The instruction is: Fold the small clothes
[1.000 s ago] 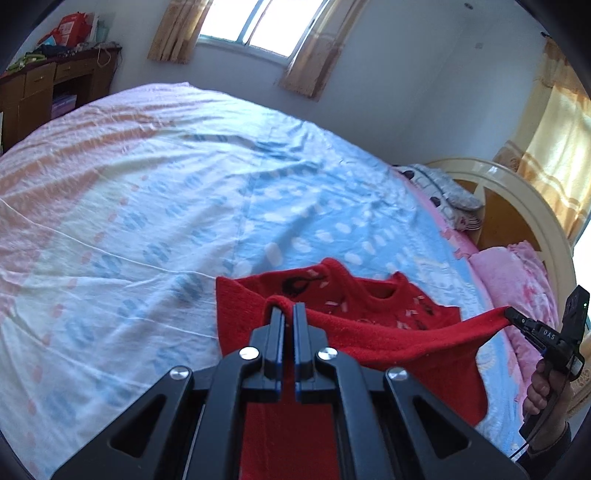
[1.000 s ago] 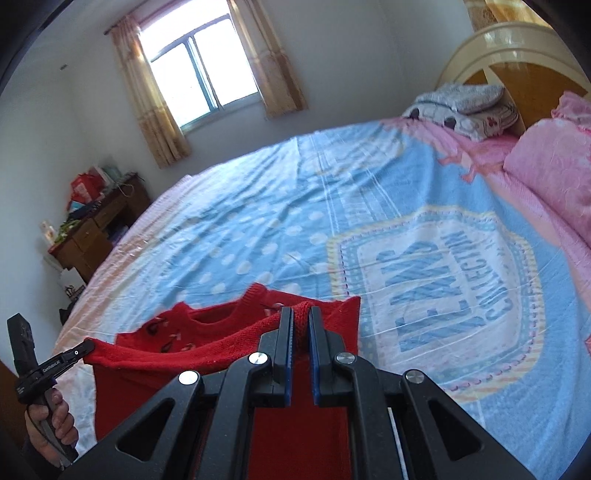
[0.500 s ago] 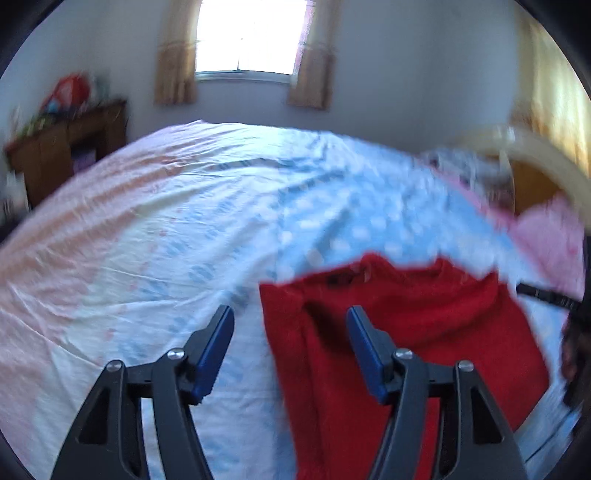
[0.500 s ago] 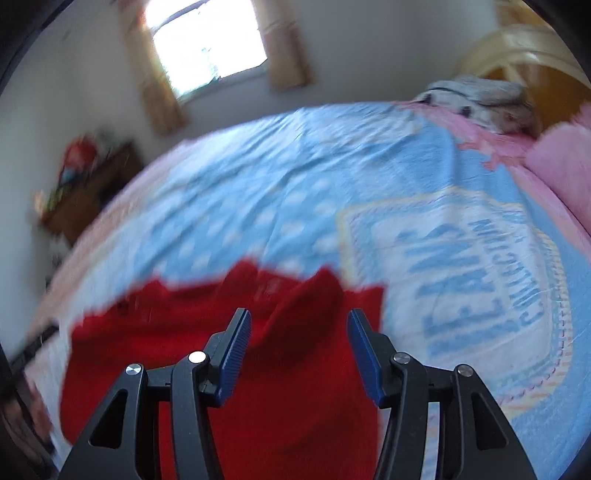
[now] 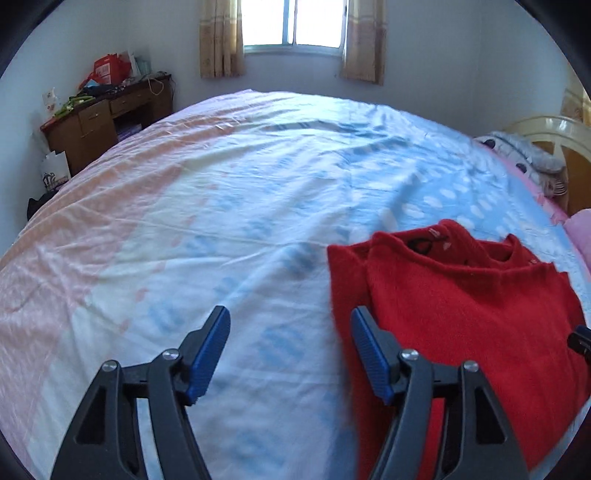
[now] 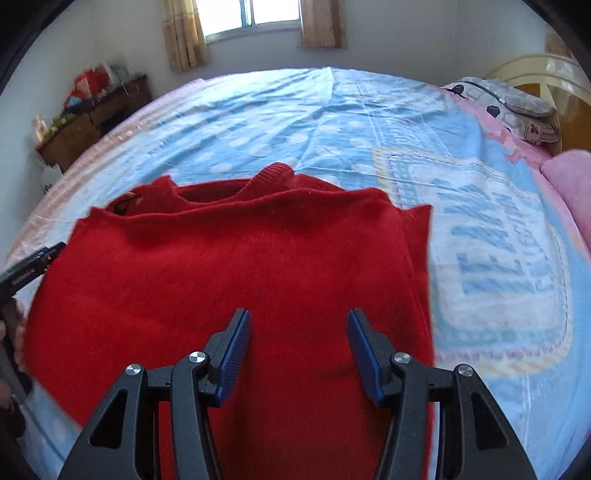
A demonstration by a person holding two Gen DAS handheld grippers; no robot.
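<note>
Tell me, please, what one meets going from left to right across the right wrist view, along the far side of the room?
Wooden desk → window → folded patterned blanket → cream headboard.

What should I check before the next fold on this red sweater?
1. Left hand-held gripper released: ok. Its jaws have just been opening, and nothing is between them.
2. Right hand-held gripper released: ok. Its jaws have just opened and stand apart above the knit, with no fabric pinched.
3. Red sweater lying on the bed sheet: ok. The lower part is folded up toward the collar.
4. Fold edges aligned: not ok. An under layer sticks out past the top layer at the sweater's right side.
5. Sleeves tucked: cannot tell.
6. Sheet around the sweater free of other clothes: ok.
</note>
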